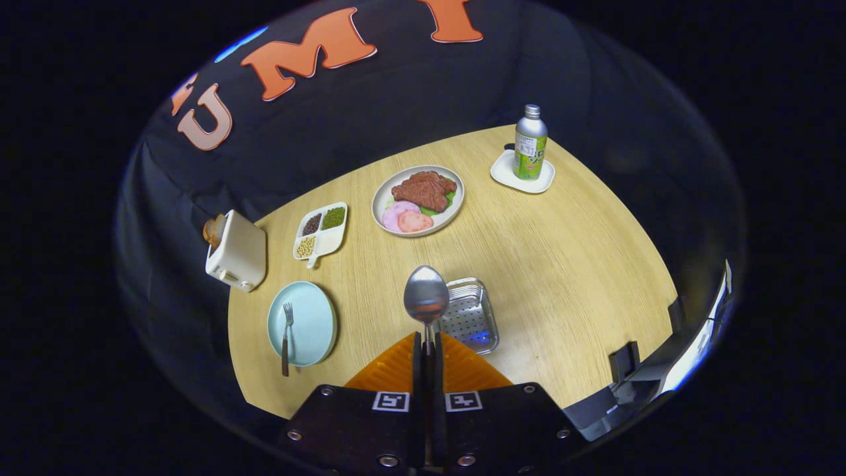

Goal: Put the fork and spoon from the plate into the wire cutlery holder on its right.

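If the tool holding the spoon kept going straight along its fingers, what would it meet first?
The tool, shut on the silver spoon, points toward the white plate of sliced meat. The perforated metal cutlery holder lies just right of that line. Depth is unclear, so it might reach the wooden table first.

We hold the tongs (427,344) pressed together, both fingers (396,367) clamped on the handle of the spoon (426,296), which stands up straight ahead of the tips, bowl uppermost.
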Demonstrator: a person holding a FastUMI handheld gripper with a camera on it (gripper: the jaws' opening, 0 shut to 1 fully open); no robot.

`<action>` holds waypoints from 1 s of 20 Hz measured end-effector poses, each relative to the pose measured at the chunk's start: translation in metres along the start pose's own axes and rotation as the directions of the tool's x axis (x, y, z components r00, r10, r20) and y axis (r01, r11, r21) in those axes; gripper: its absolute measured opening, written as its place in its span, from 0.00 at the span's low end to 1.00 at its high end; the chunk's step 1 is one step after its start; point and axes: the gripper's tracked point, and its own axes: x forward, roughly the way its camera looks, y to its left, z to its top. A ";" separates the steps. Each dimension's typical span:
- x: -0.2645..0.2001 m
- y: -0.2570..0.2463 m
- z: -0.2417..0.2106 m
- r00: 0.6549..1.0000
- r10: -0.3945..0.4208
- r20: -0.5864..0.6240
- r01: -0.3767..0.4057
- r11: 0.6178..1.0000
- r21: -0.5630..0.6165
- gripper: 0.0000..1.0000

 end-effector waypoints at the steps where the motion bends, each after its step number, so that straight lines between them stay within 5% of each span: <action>1: 0.003 -0.004 -0.006 1.000 -0.009 -0.022 0.009 1.000 -0.014 0.05; 13: 0.033 -0.038 -0.023 0.943 -0.159 -0.291 0.056 0.941 -0.332 0.06; 20: 0.052 -0.040 -0.010 0.930 -0.198 -0.310 0.075 0.928 -0.366 0.08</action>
